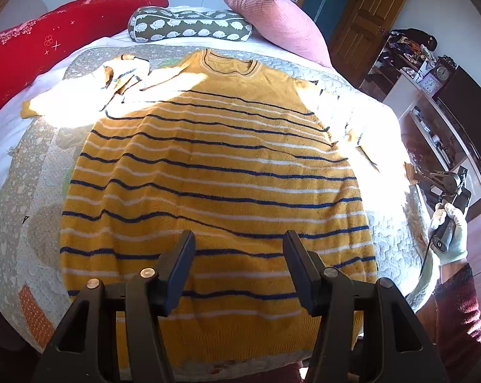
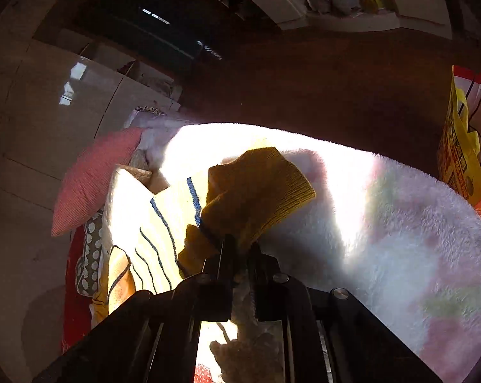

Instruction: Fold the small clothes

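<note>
Sweater (image 1: 215, 172), mustard with navy and white stripes, spread flat on quilted bed cover (image 1: 33, 210), collar toward twelve o'clock, hem at six; left gripper (image 1: 239, 239) hovering above hem, jaws apart, nothing between; right gripper (image 2: 239, 245) clamped on ribbed sleeve cuff (image 2: 266, 188), cuff sticking up at twelve o'clock from the tips, over fluffy white blanket (image 2: 400, 223); gloved hand (image 1: 449, 233) at three o'clock; pink pillow (image 1: 272, 22) at one o'clock; red cushion (image 1: 49, 41) at ten.

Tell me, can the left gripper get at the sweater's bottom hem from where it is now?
Probably yes. The left gripper hangs open above the sweater, the hem lies flat just below its jaws, and nothing covers it.
</note>
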The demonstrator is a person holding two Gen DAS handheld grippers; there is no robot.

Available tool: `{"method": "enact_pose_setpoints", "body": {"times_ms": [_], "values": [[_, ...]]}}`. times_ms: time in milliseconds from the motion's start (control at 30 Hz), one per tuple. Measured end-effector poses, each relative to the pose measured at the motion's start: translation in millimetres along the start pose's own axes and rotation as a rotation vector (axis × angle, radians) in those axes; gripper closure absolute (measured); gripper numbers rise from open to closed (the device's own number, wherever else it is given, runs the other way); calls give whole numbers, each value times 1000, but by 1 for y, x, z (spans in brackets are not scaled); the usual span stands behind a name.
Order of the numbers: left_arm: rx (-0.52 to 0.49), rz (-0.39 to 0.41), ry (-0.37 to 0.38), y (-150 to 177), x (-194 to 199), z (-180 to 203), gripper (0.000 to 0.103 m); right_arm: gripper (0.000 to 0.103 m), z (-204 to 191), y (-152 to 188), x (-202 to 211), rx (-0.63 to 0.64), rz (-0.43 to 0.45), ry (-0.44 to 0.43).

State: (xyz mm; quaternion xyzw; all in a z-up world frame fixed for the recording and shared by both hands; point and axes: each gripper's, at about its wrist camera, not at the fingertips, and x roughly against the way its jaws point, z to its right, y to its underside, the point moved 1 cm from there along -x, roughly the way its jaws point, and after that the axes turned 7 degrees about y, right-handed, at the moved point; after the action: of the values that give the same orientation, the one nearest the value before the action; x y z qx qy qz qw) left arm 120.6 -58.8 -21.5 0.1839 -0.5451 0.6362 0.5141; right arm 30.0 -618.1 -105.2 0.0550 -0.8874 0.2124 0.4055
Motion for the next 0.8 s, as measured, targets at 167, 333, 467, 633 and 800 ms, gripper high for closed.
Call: {"method": "enact_pose_setpoints", "body": {"times_ms": [167, 333, 467, 633, 800], "values": [[80, 29, -39, -7, 6, -35, 47, 96, -106, 41, 34, 303, 25, -133], [169, 75, -78, -10, 21, -75, 47, 96, -233, 142, 30, 578, -134, -351], [190, 91, -90, -14, 30, -93, 46, 93, -289, 246, -5, 724, -387, -505], [225, 86, -85, -21, 29, -112, 43, 63, -300, 310, -34, 740, -607, -535], [201, 40, -37, -38, 3, -108, 34, 63, -268, 266, -16, 634, -527, -520]]}}
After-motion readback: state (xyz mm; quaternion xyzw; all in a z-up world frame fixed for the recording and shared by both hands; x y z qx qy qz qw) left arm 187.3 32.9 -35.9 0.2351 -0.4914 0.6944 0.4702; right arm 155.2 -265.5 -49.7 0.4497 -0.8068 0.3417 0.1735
